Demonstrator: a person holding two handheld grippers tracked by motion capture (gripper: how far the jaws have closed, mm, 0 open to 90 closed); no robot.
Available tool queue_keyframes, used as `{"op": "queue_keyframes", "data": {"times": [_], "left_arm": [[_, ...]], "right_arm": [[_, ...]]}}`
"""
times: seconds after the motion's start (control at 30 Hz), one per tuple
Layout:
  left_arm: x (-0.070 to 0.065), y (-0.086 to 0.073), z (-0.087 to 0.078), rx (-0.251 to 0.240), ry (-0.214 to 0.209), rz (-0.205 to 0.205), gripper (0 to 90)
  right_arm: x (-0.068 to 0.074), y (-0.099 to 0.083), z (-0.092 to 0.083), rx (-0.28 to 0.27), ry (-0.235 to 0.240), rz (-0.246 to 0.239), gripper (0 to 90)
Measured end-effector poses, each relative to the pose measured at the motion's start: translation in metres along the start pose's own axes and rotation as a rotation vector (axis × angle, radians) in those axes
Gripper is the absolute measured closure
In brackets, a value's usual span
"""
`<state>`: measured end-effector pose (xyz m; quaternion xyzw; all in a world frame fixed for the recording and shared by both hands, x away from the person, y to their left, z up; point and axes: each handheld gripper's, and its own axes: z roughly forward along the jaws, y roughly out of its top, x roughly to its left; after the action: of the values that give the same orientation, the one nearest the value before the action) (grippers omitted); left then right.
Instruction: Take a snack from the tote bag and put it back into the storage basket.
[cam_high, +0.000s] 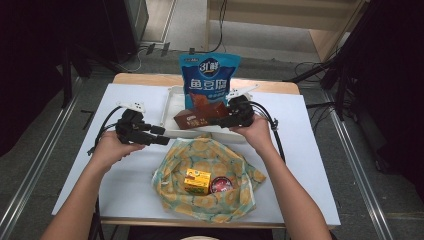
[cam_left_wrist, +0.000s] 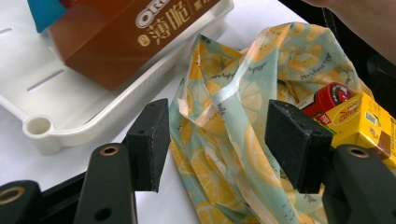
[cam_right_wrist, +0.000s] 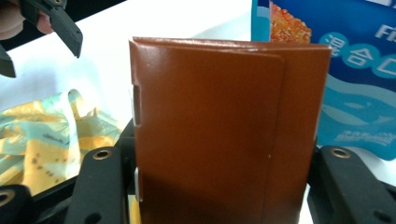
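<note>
A brown biscuit box hangs over the front rim of the white tray, with my right gripper shut on its end. In the right gripper view the box spans the whole gap between the jaws of that gripper. My left gripper stands open to the left of the box, above the table. Its pads straddle a fold of the lemon-print cloth bag without touching it. The bag lies open on the table and holds a yellow carton and a red round tin.
A tall blue snack pouch stands upright in the tray behind the box. The white table sheet has bare room left and right of the bag. Cables trail from both grippers. The tray's corner lies close to my left jaw.
</note>
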<state>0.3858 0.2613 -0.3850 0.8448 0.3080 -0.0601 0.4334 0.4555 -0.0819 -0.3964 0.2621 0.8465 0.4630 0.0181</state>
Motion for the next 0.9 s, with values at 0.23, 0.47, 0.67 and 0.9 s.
{"op": "queue_keyframes", "data": {"times": [0.23, 0.47, 0.67, 0.9], "left_arm": [[0.000, 0.000, 0.001, 0.005, 0.001, 0.002, 40.8], [0.000, 0.000, 0.001, 0.005, 0.001, 0.001, 40.8], [0.000, 0.000, 0.001, 0.008, 0.000, 0.005, 40.8], [0.000, 0.000, 0.001, 0.007, -0.002, 0.002, 40.8]], "right_arm": [[-0.002, 0.000, 0.016, 0.058, -0.005, -0.014, 44.0], [-0.006, -0.005, 0.019, 0.051, 0.009, 0.000, 43.4], [-0.010, -0.010, 0.020, 0.073, 0.011, -0.009, 42.0], [-0.014, -0.017, 0.023, 0.087, 0.007, -0.020, 37.4]]}}
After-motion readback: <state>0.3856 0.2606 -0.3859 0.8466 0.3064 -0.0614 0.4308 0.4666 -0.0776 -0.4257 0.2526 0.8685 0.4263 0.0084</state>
